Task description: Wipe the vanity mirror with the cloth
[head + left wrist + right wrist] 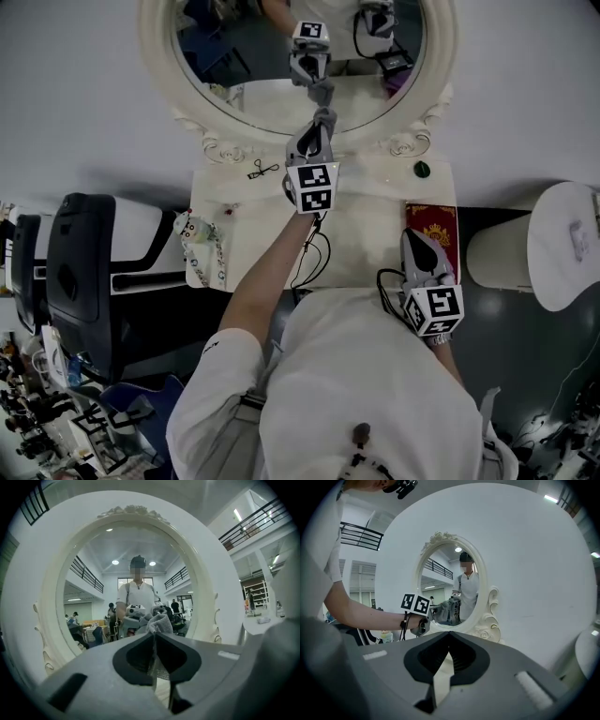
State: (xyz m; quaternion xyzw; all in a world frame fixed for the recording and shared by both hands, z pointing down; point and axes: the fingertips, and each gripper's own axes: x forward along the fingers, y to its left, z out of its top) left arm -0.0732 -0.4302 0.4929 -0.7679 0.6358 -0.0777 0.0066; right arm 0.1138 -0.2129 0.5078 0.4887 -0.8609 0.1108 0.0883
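Observation:
The oval vanity mirror (234,56) in its white carved frame stands at the back of the cream vanity top (361,220). My left gripper (319,127) is stretched out to the mirror's lower edge, shut on a grey cloth (325,114). In the left gripper view the cloth (159,623) bunches out past the closed jaws, right in front of the glass (103,588). My right gripper (414,239) hangs back over the right side of the vanity top, shut and empty. From its view I see the mirror (445,569) and the cloth (446,607) against the lower glass.
A red box (436,223) lies under the right gripper's tip. A small black eyelash curler (261,170), a green knob (422,169) and a little figure with beads (194,239) lie on the vanity top. A white round stool (562,244) stands at right, a black chair (84,262) at left.

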